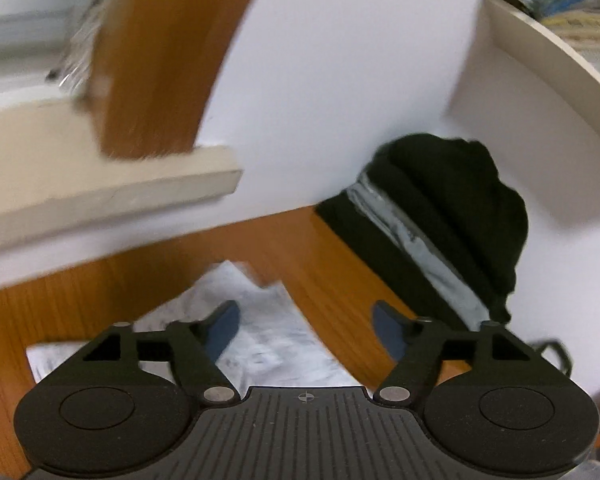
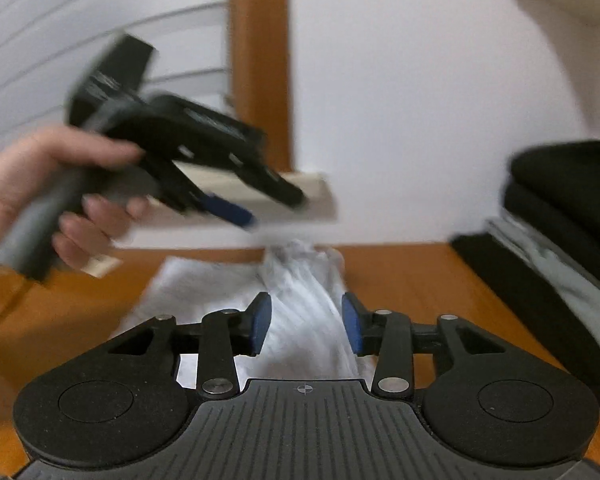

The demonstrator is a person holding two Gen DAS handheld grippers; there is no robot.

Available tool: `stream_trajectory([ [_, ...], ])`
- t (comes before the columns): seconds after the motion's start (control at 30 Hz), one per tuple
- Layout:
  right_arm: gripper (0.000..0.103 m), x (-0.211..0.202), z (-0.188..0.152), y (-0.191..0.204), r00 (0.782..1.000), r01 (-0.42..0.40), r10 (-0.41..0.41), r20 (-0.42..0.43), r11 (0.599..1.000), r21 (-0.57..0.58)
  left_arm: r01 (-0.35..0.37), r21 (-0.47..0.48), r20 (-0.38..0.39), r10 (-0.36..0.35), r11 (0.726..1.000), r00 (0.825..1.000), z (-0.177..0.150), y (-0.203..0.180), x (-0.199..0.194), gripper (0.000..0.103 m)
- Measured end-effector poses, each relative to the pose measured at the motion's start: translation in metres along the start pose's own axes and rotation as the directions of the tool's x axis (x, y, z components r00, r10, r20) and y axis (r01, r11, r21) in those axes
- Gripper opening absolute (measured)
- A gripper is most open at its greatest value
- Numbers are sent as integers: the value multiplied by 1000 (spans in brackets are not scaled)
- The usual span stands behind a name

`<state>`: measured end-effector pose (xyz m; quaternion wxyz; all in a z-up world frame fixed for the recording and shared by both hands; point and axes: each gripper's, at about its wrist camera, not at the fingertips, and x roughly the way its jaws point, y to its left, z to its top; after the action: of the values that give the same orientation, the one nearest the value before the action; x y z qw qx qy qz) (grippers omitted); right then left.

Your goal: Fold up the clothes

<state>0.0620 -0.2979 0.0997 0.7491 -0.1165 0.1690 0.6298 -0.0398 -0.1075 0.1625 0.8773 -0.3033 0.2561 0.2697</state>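
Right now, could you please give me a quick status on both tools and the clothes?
Left tool open, empty. Right tool open, white garment bunched between its fingers, not pinched. Garment lies on the wooden table. Folded dark stack to the right, clear.

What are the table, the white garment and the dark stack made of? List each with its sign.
Table: looks like wood or wood-look laminate; orange-brown with faint grain, smooth.
White garment: thin soft cloth, likely cotton; it creases and bunches.
Dark stack: folded fabric, black with a pale grey layer between; soft rounded folds. Blur hides the weave.
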Motion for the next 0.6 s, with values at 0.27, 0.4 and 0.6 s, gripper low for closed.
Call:
stream_trajectory([
  [0.27,42,16,-9,26,993,-111,111,-51,994,-4,-4,-15,41,5,1000,999,-4,32,-26,81],
  [0.4,42,42,-27,42,985,-89,76,-157,993,-80,-59,2,11,59,998,998,-17,59,-32,81],
  [0.6,28,38,-37,5,985,-27,0,-173,987,-155,-57,78,-13,58,995,998,-27,79,-25,75],
])
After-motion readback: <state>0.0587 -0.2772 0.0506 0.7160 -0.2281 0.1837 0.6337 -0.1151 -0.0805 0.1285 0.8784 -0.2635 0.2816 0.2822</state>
